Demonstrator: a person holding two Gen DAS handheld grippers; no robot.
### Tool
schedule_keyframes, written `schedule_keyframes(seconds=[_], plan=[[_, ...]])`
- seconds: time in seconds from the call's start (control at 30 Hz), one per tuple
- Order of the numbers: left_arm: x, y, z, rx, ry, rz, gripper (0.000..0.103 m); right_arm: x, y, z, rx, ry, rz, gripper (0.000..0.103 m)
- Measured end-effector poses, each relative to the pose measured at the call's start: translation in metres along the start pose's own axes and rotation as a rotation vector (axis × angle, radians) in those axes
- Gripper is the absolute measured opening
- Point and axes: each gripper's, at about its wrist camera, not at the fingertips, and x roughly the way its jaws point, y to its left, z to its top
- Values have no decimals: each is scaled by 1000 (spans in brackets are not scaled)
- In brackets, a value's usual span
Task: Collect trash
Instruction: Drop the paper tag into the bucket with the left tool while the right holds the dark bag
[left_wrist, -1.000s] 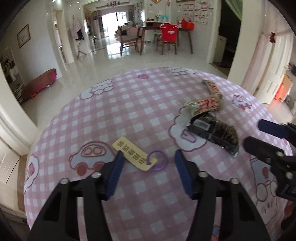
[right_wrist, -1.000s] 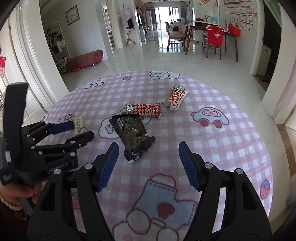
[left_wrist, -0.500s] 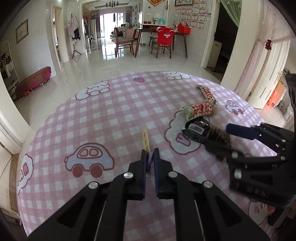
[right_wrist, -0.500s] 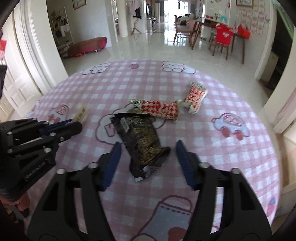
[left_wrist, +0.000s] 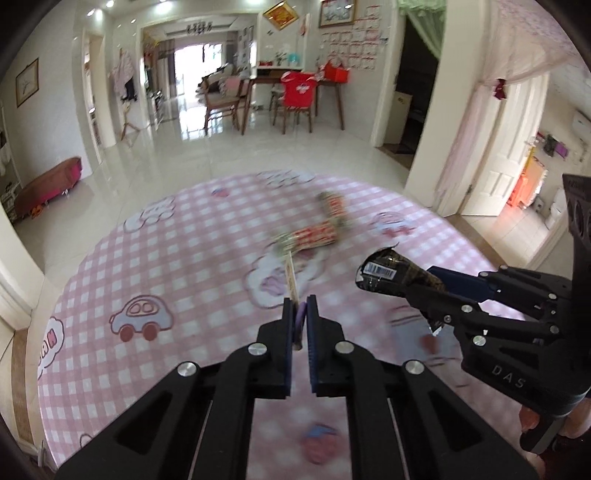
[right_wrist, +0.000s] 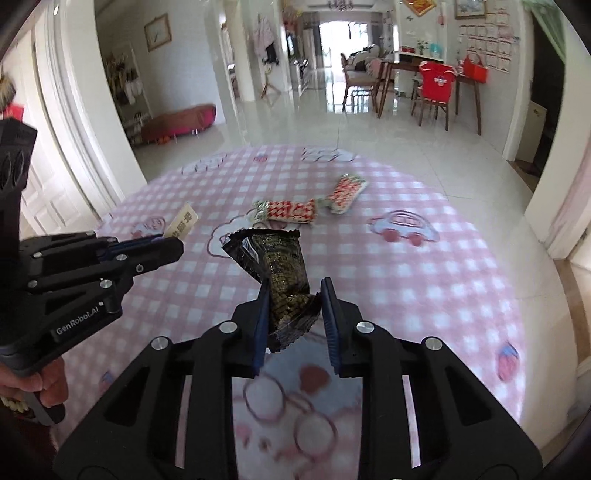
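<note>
Your left gripper (left_wrist: 301, 308) is pinching the yellow tag (left_wrist: 291, 275) tight; your right gripper (right_wrist: 293, 295) is closing around the black wrapper (right_wrist: 275, 262), lifted off the tablecloth (right_wrist: 424, 280).

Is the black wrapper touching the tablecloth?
Apart. The left wrist view shows the black wrapper lifted in the right hand-held gripper, whose jaws are closing, with tablecloth visible beneath.

- "GenRobot.AI": white lettering on side of left gripper (right_wrist: 173, 248) body, left of right claw in right wrist view.
- "DAS": raised letters on right gripper (left_wrist: 417, 291) housing, right of left claw; possibly part of longer word.
- Barcode on white patch: end of black wrapper (left_wrist: 388, 277), digits unreadable.
- Yellow tag (right_wrist: 181, 220): dark printed characters, too blurred to read.
</note>
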Motion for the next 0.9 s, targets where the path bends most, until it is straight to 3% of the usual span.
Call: schedule_keyframes(seconds=[0.4,0.9], plan=[[-47,-132,-3,135,-59,-156,7,-130,-68,-62,148,-157,-58,26],[-20,-328,-49,342,68,-370,7,-250,-183,-194,449,-277,-220,26]])
